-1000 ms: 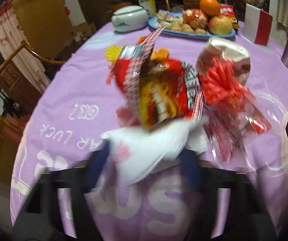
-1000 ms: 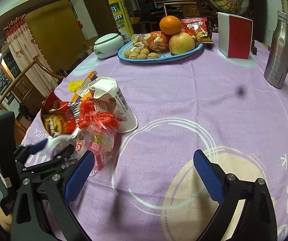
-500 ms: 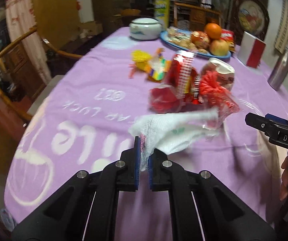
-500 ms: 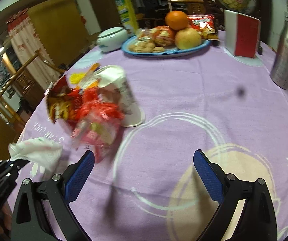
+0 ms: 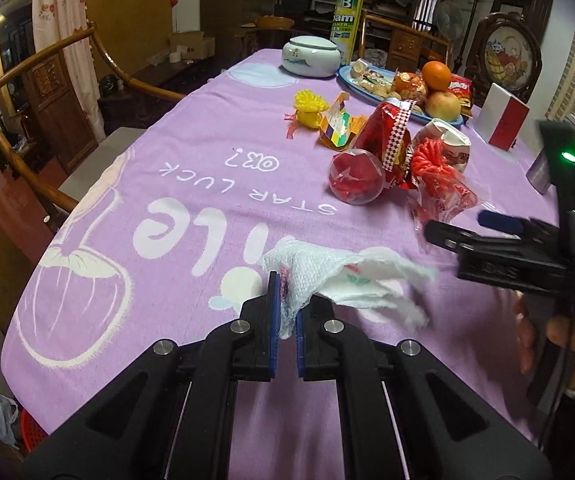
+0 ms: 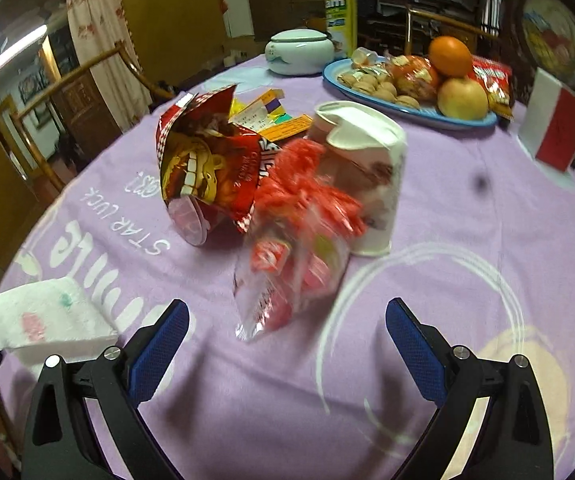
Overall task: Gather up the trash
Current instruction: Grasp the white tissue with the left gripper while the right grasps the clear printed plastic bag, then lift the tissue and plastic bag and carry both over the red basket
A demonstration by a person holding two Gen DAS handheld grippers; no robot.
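tissue [image 5: 327, 276] in left gripper [image 5: 286, 320]

Right gripper [image 6: 287, 344] jaws wide — clear wrapper [image 6: 287, 276] just ahead.

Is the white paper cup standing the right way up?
No, the white paper cup sits upside down on the purple tablecloth, its wide mouth resting on the cloth.

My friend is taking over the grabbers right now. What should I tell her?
Left gripper: shut on the white napkin, lifted off the purple tablecloth.
Right gripper: open, empty, facing the clear candy bag.
Still in the trash pile: red snack bag, crushed paper cup, round red capsule, yellow wrappers.
Done: napkin grabbed. Left: bin it, then collect the rest.
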